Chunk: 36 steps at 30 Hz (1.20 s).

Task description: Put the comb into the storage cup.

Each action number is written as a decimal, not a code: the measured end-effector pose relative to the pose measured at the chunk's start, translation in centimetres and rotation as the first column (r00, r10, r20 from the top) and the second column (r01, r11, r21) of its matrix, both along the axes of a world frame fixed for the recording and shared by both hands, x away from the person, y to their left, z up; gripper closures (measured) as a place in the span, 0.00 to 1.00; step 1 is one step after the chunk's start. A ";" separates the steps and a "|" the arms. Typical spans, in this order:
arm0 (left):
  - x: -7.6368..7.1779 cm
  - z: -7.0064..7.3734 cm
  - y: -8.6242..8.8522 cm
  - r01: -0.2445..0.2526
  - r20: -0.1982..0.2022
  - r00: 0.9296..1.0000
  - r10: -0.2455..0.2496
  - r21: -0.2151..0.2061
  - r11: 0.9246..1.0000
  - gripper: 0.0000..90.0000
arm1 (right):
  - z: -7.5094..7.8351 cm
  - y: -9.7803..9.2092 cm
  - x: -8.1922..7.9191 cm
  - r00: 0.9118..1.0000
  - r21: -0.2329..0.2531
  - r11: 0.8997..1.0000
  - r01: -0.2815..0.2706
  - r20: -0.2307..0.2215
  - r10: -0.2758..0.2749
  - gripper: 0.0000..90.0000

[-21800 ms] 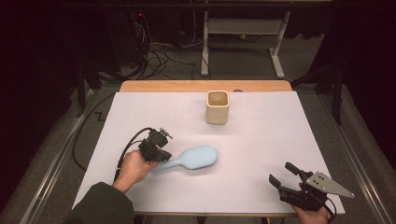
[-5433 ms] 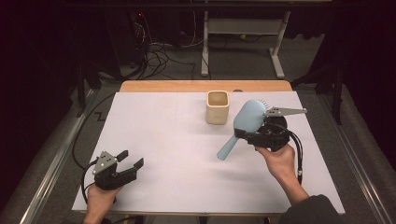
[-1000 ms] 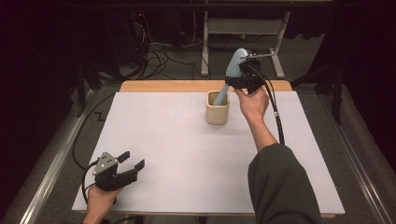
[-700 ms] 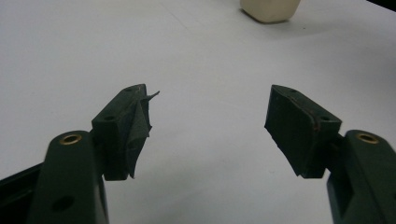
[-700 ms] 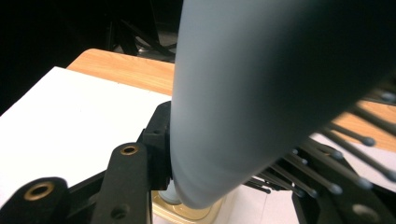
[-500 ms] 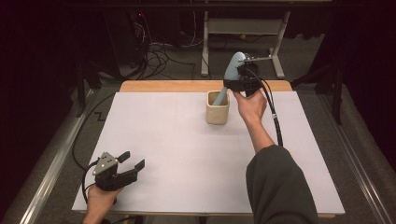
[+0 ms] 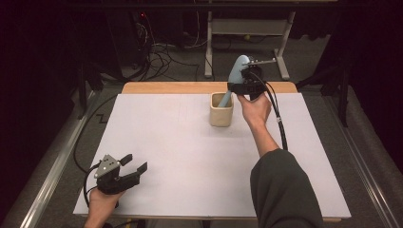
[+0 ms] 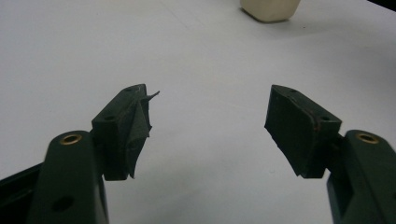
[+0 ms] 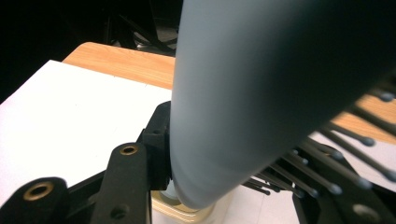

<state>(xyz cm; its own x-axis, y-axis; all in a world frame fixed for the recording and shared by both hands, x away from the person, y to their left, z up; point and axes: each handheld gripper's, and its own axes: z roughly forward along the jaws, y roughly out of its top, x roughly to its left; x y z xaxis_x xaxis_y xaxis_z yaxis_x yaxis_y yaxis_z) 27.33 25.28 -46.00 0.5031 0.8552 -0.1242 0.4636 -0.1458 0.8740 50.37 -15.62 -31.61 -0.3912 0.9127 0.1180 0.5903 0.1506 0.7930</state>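
The white-covered bench (image 7: pixel 190 156) takes up most of the high view, with a wooden strip along its far edge. Near the upper centre stands a cream cup (image 7: pixel 221 109), square-ish and open at the top. The right hand-held gripper (image 7: pixel 244 83), just above and right of the cup, pinches a pale blue hairbrush (image 7: pixel 236 76) by its head. The handle slants down into the cup's mouth. In the right gripper view the smooth back of the brush (image 9: pixel 261 88) looms large, dark ball-tipped bristles (image 9: pixel 345 140) at right, and the jaws press it from both sides.

This looks like the placing step: the brush is being stood in the cup. Next, likely, comes lowering until the handle bottoms out, then spreading the jaws without tipping the cup.

The left hand-held gripper (image 7: pixel 127 172) sits at lower left, jaws spread and empty.
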 end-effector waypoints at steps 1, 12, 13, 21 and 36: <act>0.0 0.0 0.0 0.000 -0.001 1.000 0.000 0.000 1.000 0.35 | -0.1 0.1 0.0 1.000 0.001 1.000 0.002 -0.003 -0.002 0.61; 0.0 0.0 0.0 0.000 -0.001 1.000 0.000 0.000 1.000 0.35 | -0.4 0.4 0.1 1.000 -0.009 1.000 -0.011 -0.012 0.011 0.61; 0.0 0.0 0.0 0.001 -0.001 1.000 -0.001 0.000 1.000 0.35 | -0.4 0.4 0.1 1.000 -0.009 1.000 -0.012 -0.013 0.012 0.61; 0.0 0.0 0.0 0.002 0.000 1.000 -0.002 0.001 1.000 0.35 | -0.8 0.6 0.1 1.000 -0.014 1.000 -0.019 -0.021 0.019 0.61; 0.0 0.0 0.0 0.002 -0.002 1.000 -0.002 -0.001 1.000 0.35 | -1.8 0.2 0.1 0.999 -0.008 1.000 -0.019 -0.031 0.018 0.61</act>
